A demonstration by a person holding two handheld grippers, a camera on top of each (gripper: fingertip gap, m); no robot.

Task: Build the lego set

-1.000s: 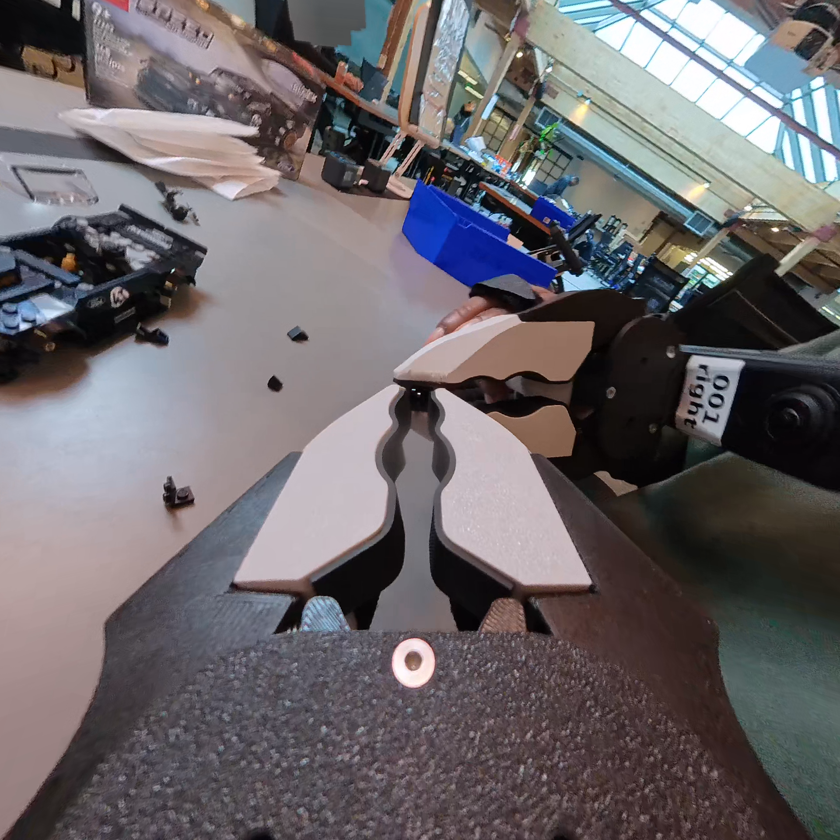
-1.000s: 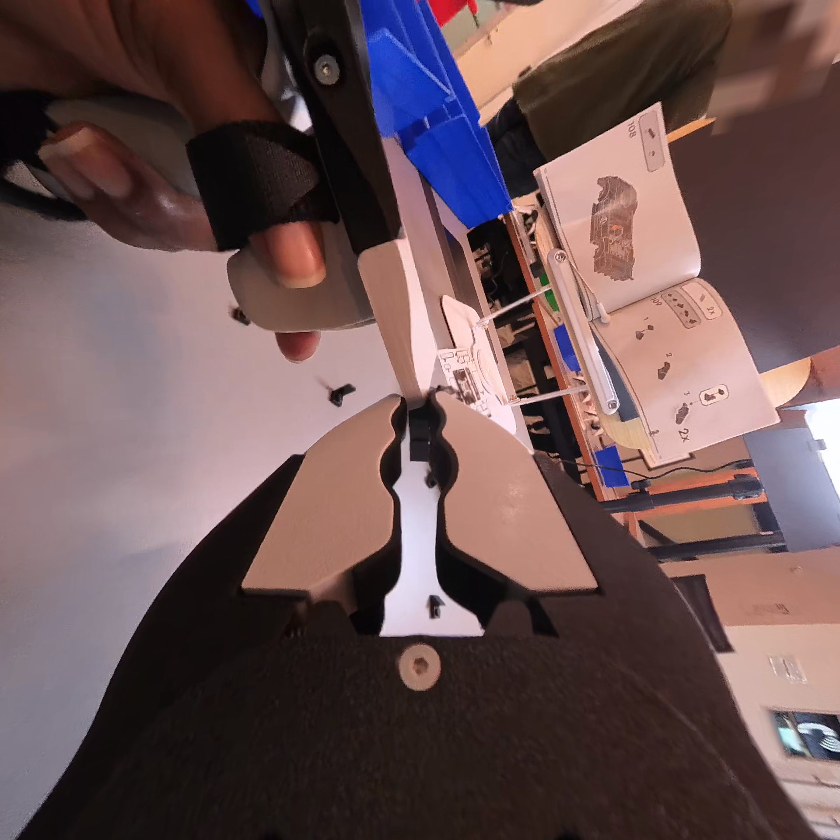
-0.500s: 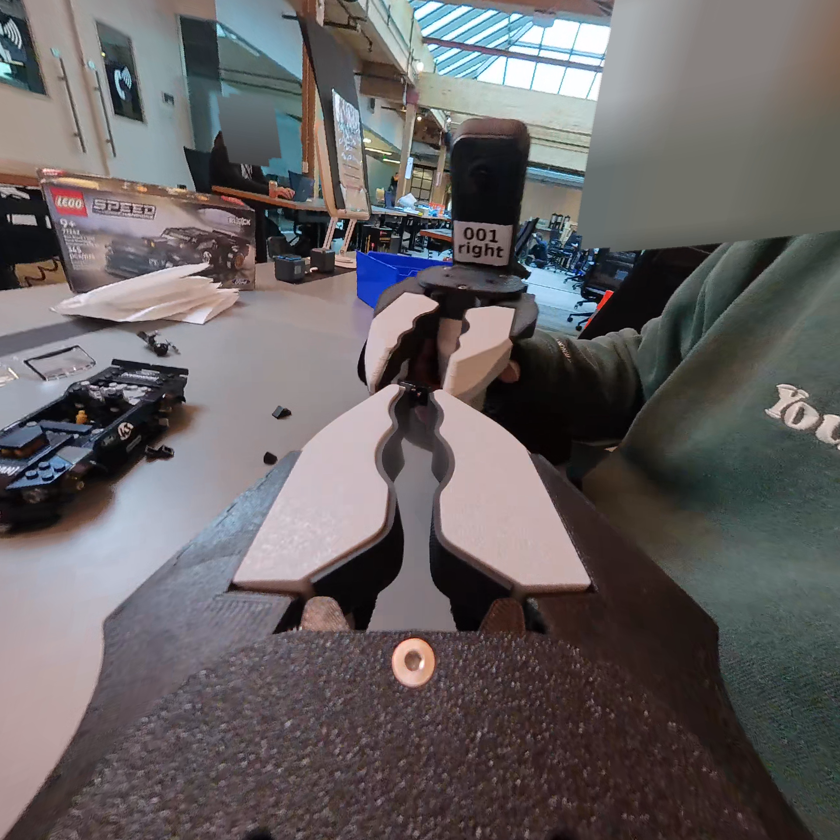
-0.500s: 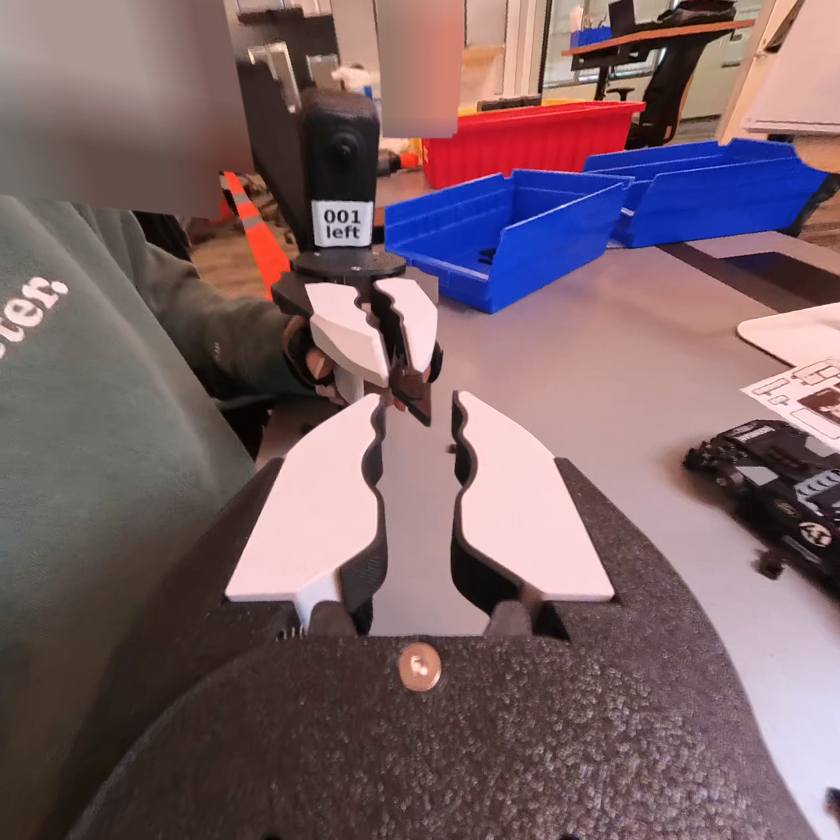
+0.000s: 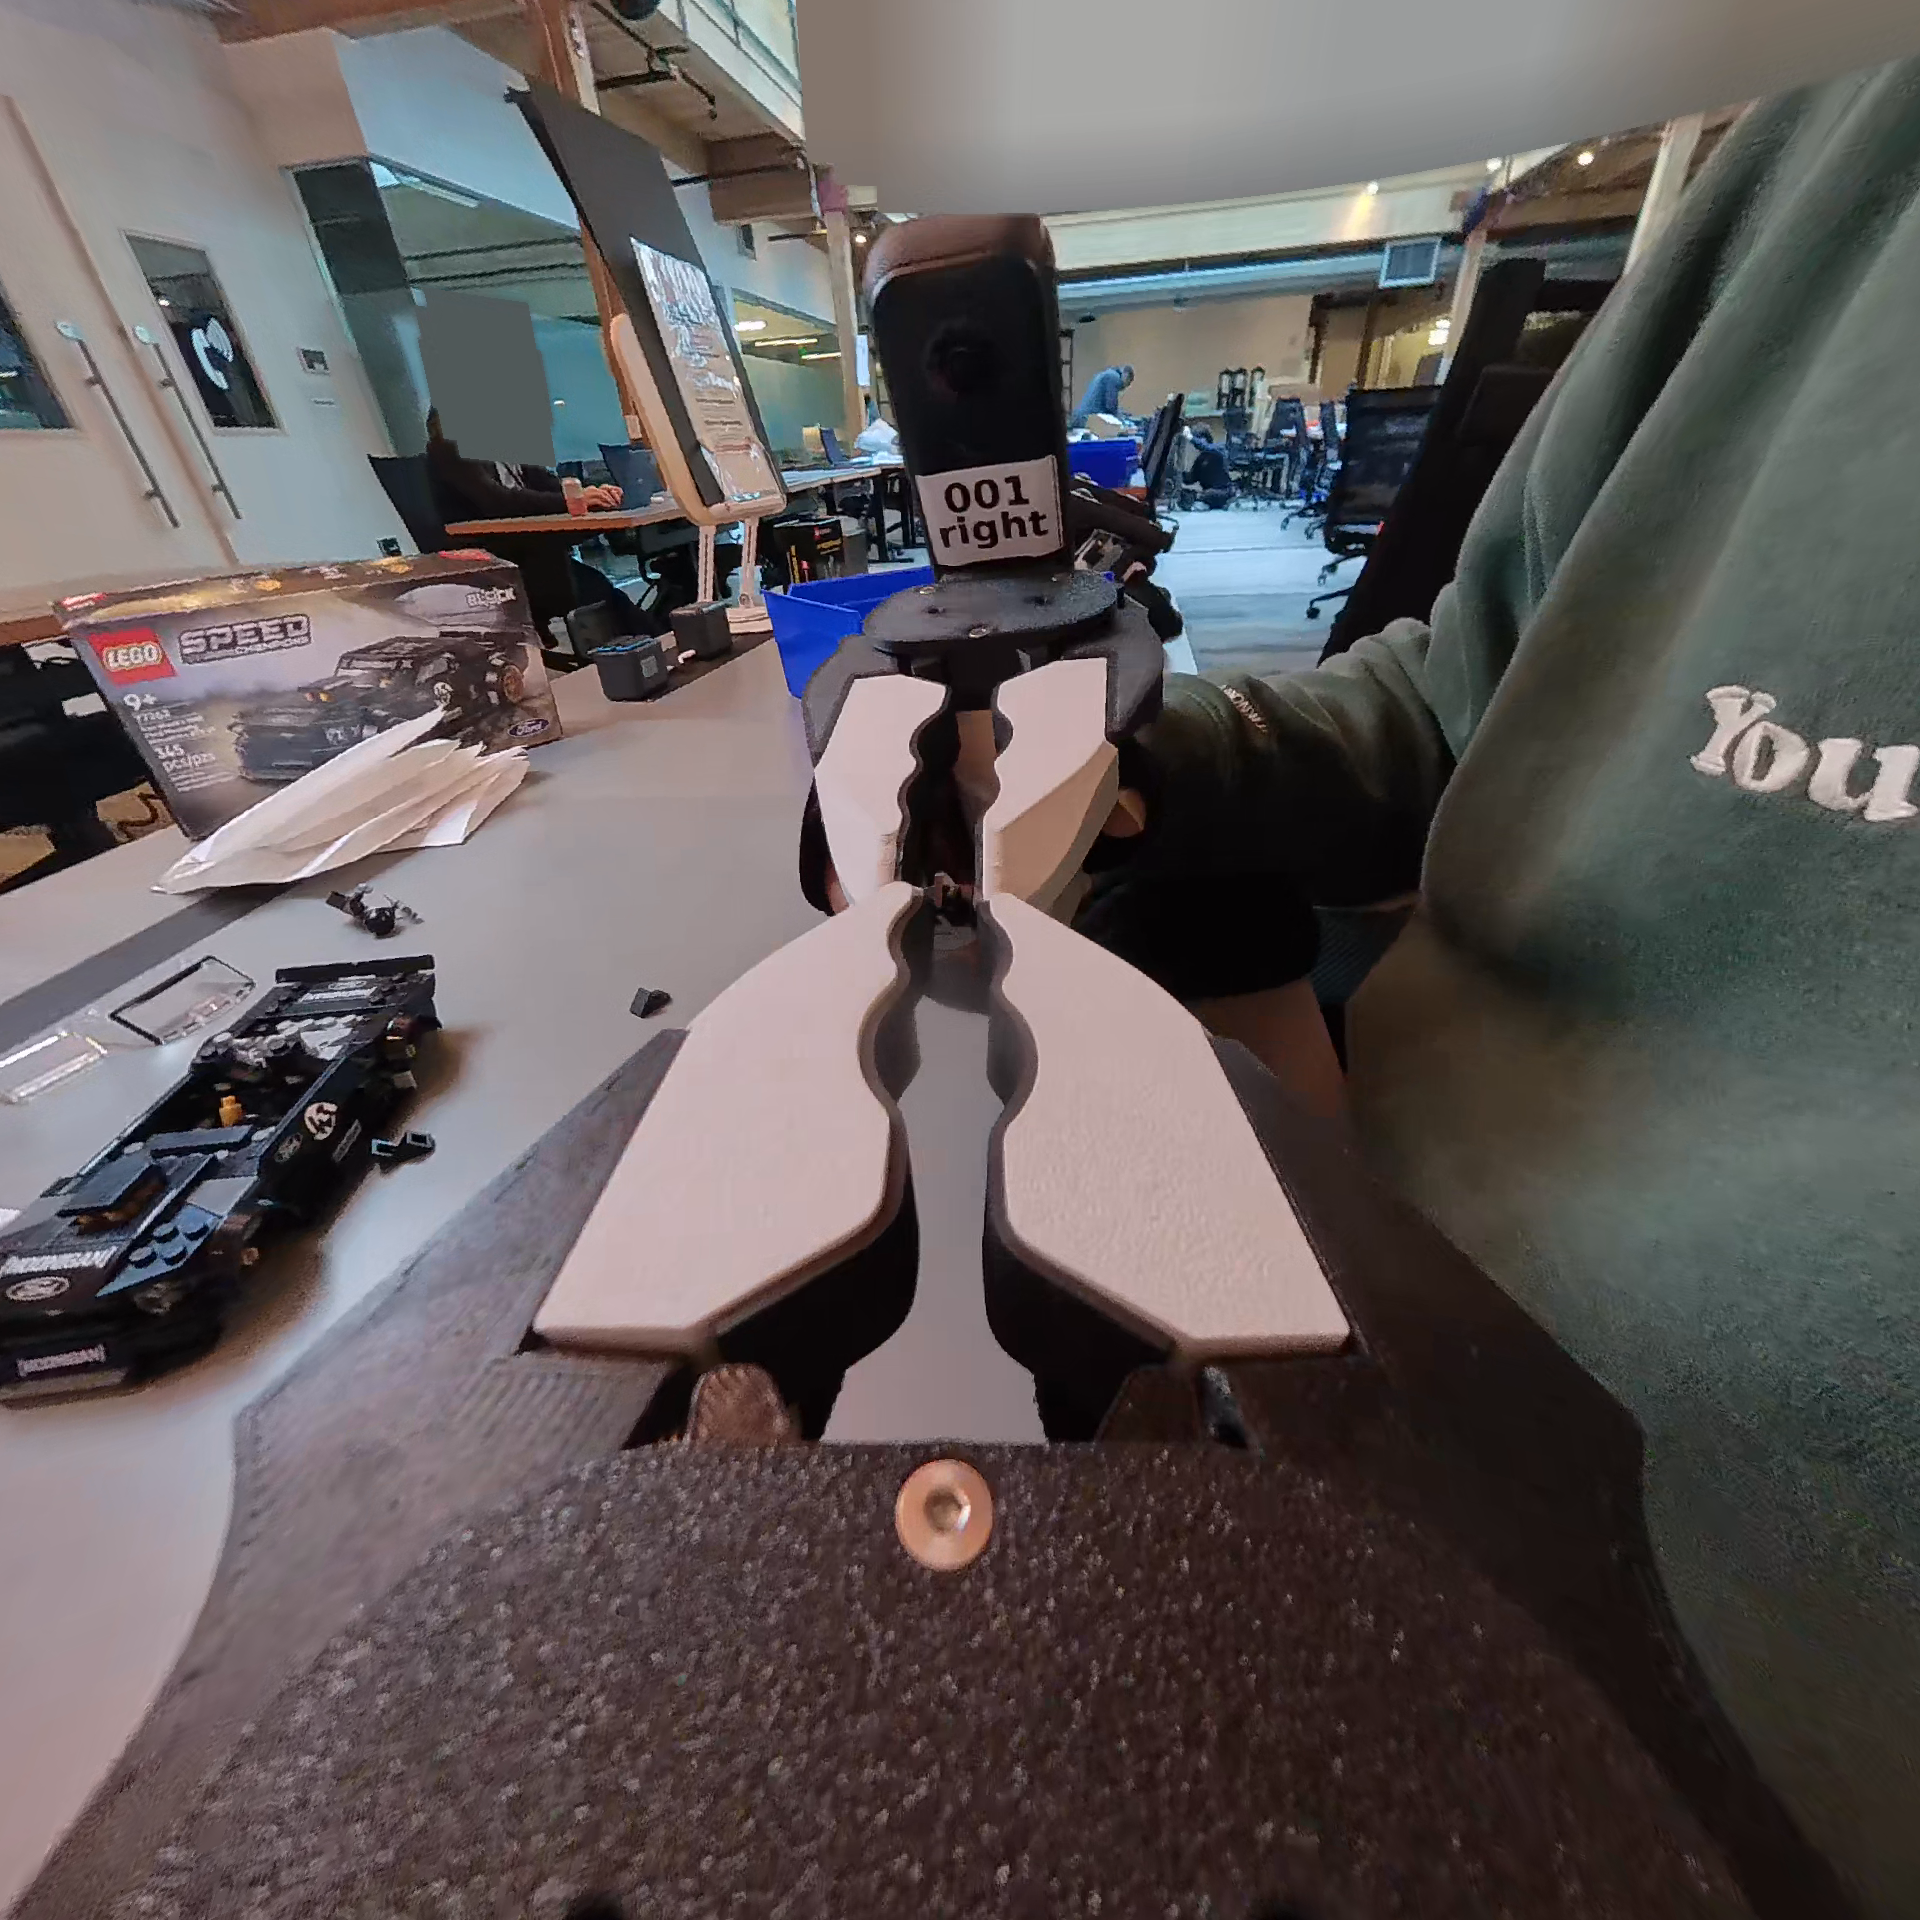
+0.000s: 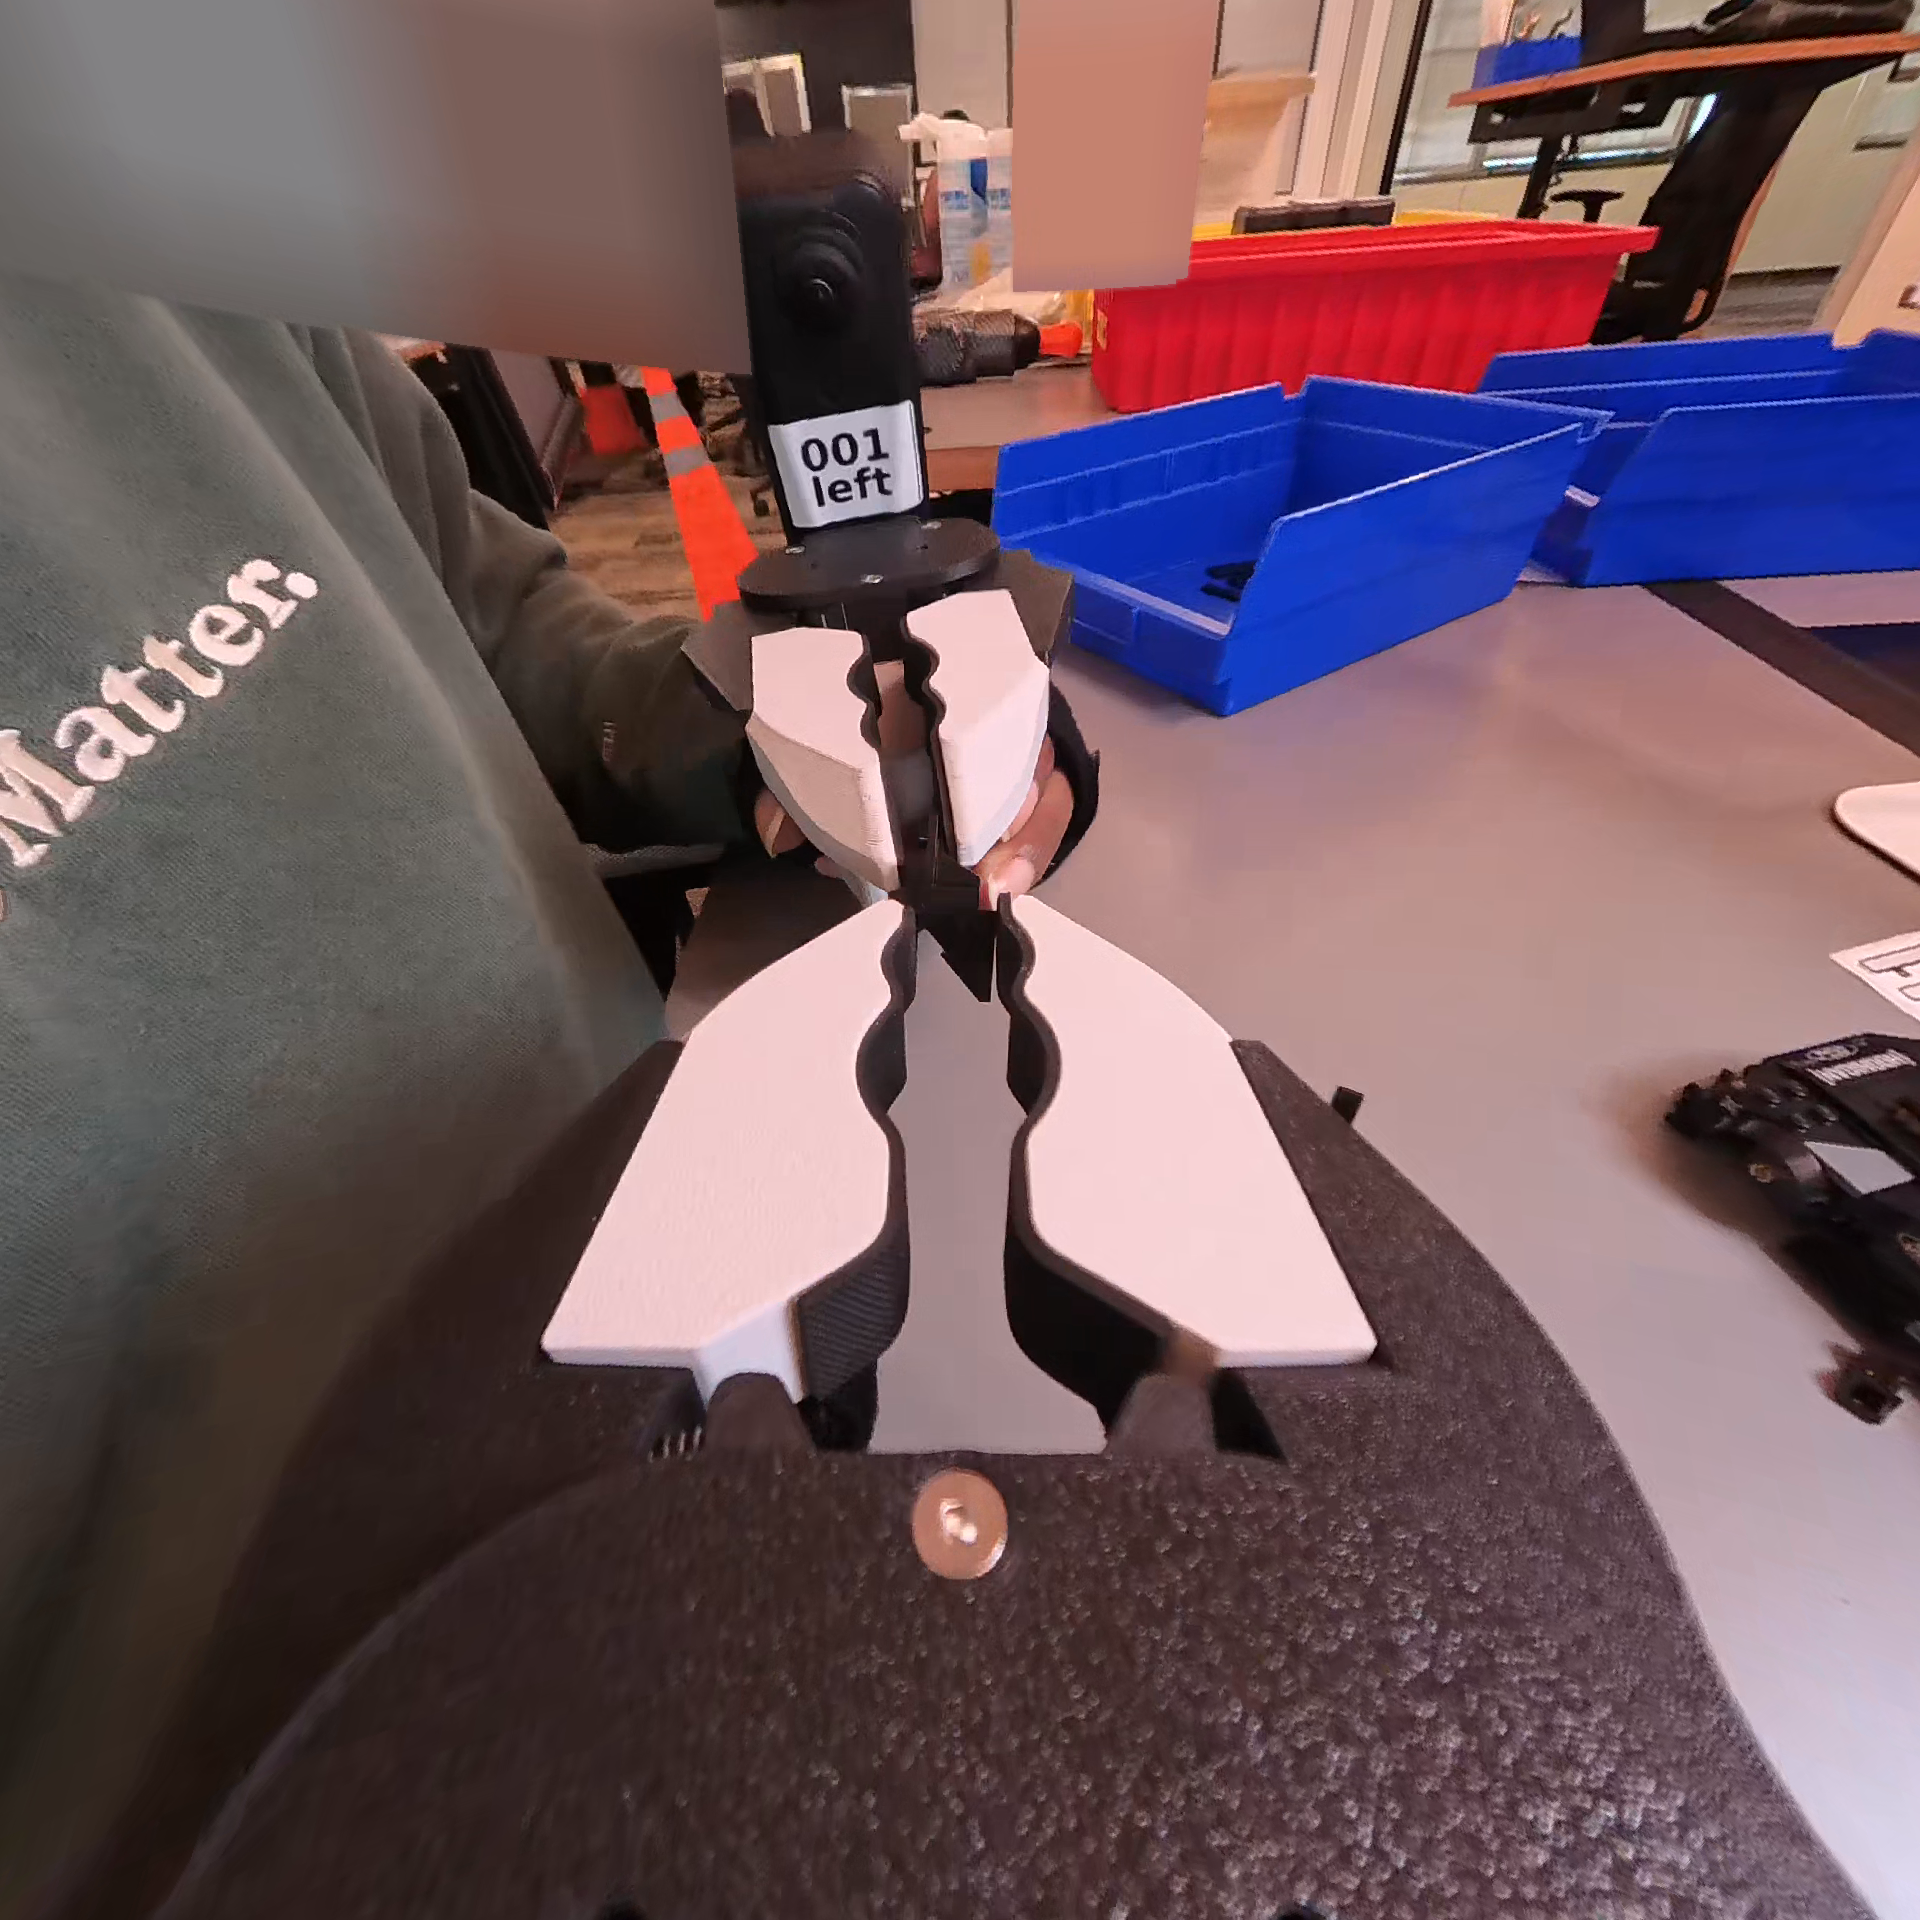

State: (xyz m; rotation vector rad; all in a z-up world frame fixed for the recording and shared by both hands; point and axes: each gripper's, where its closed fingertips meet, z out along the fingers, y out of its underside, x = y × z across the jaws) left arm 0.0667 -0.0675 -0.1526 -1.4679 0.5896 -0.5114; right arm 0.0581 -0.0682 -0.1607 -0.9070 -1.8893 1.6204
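Left hand-held gripper (image 5: 948, 906) pinched on a small black Lego piece (image 5: 943, 896) at the very fingertips, raised off the worktop (image 5: 644, 831) in front of a green sweatshirt (image 5: 1662, 935); right hand-held gripper (image 6: 954, 914) pointed nose to nose at it, fingertips drawn close around a black wedge-shaped piece (image 6: 961, 945) that hangs from the left one's tips, though whether truly clamped or just short of contact cannot be told from either view; held tip to tip in mid-air, judged as a way to pass the part across or to press two small elements together without the worktop in the way; kept close to the chest, likely for steadiness and a clear look at the joint; farther out, the half-built black Lego car (image 5: 197, 1132) left flat on the worktop on the left-hand side, well apart from both tools, waiting for the next part; loose black bits (image 5: 400, 1146) scattered just beside it, within easy reach; clear windscreen parts (image 5: 182, 997) beyond the car; empty paper bags (image 5: 353, 800) and the set's box (image 5: 312, 665) pushed to the far edge; blue bins (image 6: 1299, 520) and a red bin (image 6: 1351, 301) on the other side.
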